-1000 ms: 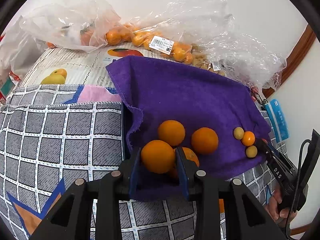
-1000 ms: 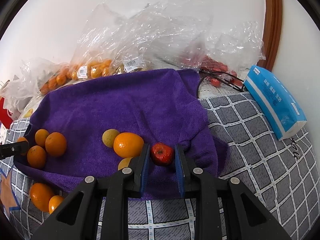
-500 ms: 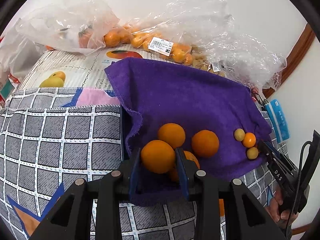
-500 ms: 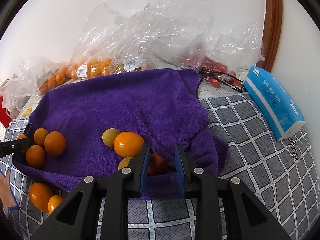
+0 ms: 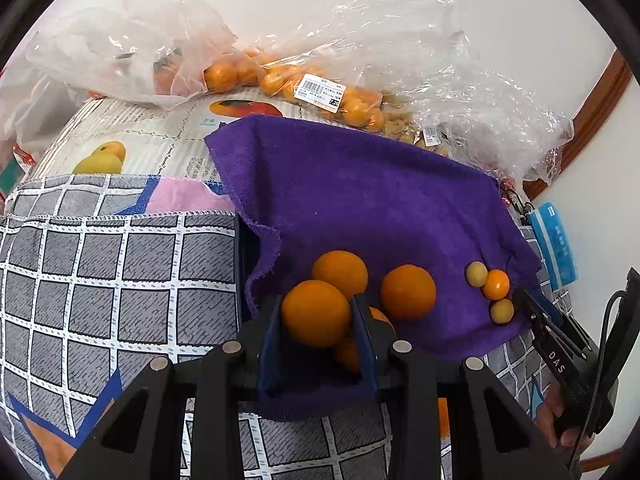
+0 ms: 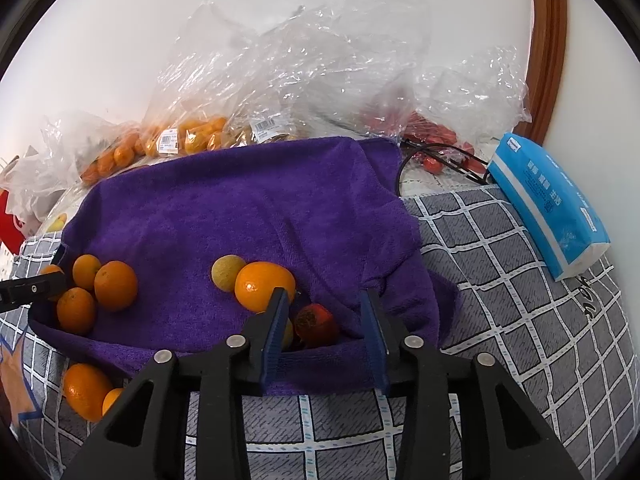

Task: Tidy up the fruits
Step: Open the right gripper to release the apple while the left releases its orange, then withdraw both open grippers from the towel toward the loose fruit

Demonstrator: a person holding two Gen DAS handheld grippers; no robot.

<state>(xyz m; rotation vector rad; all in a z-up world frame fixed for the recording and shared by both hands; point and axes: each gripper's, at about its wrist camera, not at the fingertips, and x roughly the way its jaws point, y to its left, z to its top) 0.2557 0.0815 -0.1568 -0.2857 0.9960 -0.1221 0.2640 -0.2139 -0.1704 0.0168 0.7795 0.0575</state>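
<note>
Purple terry towel (image 6: 248,216) holds my released small red fruit (image 6: 316,324); right fingers (image 6: 276,320) just opening, left fingers (image 5: 268,336) clamp a round orange (image 5: 316,312); I lift clear gently.

A plain white wall (image 6: 120,40) stands at the far side. A brown wooden frame (image 6: 546,48) runs up its right. Lighting is even.

Fuzzy purple towel (image 6: 248,216); crinkly glossy plastic bags (image 6: 304,60)

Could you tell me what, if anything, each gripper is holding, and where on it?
The left gripper pinches an orange across its sides. The right gripper, whose jaws have just been opening, holds nothing; the red fruit lies loose between them.
</note>
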